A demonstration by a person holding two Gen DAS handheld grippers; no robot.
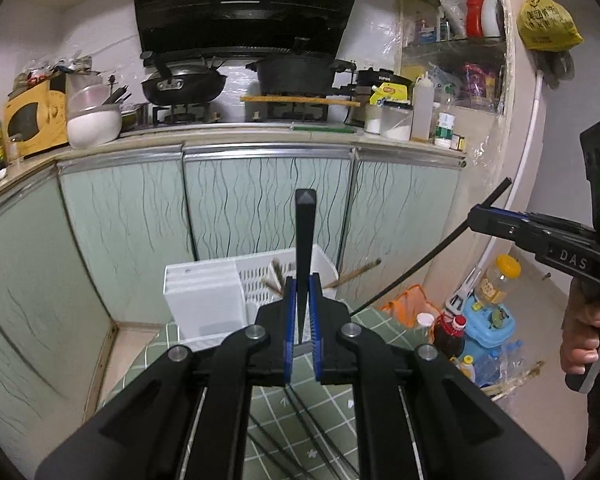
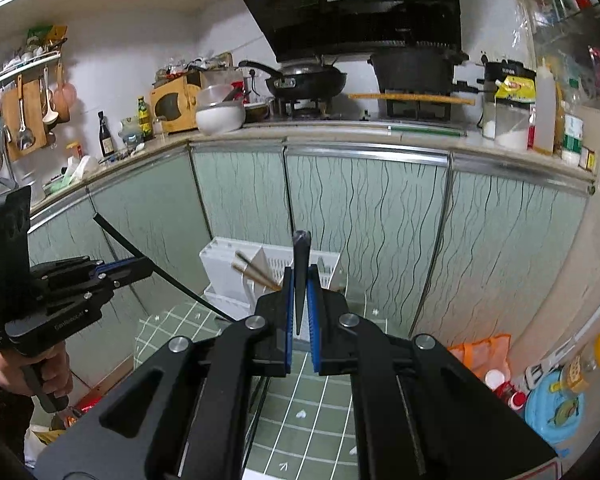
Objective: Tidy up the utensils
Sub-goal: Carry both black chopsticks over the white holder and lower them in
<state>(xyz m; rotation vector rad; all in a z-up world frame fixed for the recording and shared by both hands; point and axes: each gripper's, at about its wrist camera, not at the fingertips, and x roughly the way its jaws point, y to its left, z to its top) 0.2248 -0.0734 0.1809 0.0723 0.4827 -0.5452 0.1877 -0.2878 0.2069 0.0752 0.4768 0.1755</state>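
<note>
The white utensil holder (image 1: pixel 220 300) stands on a green checked tablecloth (image 1: pixel 300 408), at 12 o'clock just past the left gripper's tips, with 2 brown chopsticks (image 1: pixel 274 276) leaning in its slotted basket part and another stick (image 1: pixel 360 274) poking out at its 3 o'clock side. The left gripper (image 1: pixel 302 320) has its blue-padded fingers (image 1: pixel 289 320) pressed together on 1 black chopstick (image 1: pixel 305 248), whose thick end rises toward 12 o'clock in front of the pale green cabinet doors (image 1: pixel 260 208). The right gripper (image 2: pixel 300 312) is likewise clamped tight on a second black chopstick (image 2: pixel 301 272), pointing up at 12 o'clock with the holder behind it. From the left camera the right gripper shows at 3 o'clock, a hand (image 1: pixel 584 332) around its grip. Above the cabinets, at 12 o'clock, a wok (image 1: pixel 182 84) and a black pot (image 1: pixel 296 74) sit on the stove.
</note>
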